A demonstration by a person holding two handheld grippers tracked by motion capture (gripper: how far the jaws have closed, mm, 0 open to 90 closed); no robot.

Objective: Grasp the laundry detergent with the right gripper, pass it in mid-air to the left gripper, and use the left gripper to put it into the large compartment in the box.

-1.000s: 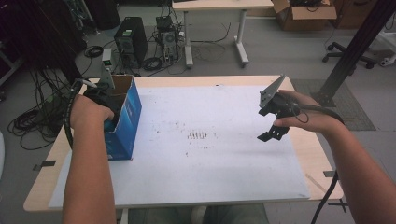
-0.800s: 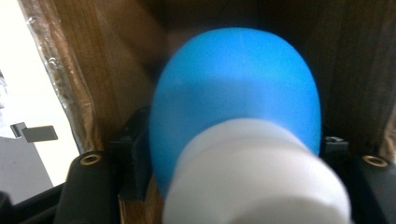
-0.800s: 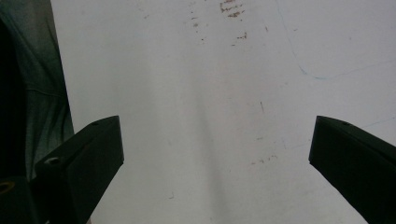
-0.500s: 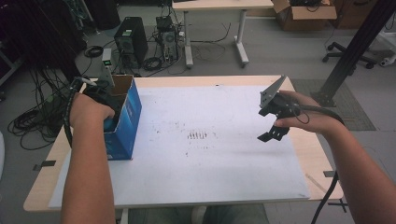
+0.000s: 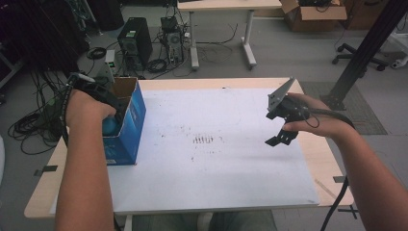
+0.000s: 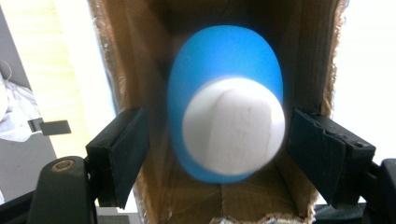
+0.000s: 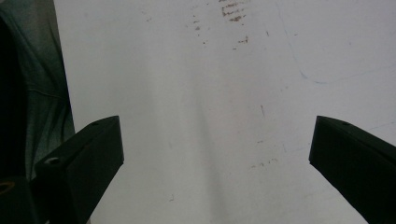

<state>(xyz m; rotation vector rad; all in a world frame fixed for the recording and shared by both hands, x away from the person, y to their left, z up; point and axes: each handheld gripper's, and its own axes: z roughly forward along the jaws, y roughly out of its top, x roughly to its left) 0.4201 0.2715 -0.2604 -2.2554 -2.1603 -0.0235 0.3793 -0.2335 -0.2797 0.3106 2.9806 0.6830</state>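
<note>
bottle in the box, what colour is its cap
White, on a blue bottle; the cap is clearest in the left gripper view.

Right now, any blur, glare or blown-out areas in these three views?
Left gripper view: the blue bottle with its white cap is soft and out of focus inside the cardboard box, and the table at the right edge is blown out white. Right gripper view: the white table sheet is bright and low in contrast, with sharp specks. High view: evenly lit, no glare.

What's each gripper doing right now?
Left gripper: open, jaws just opening, clear of the blue bottle in the box.
Right gripper: open, holding nothing.
</note>
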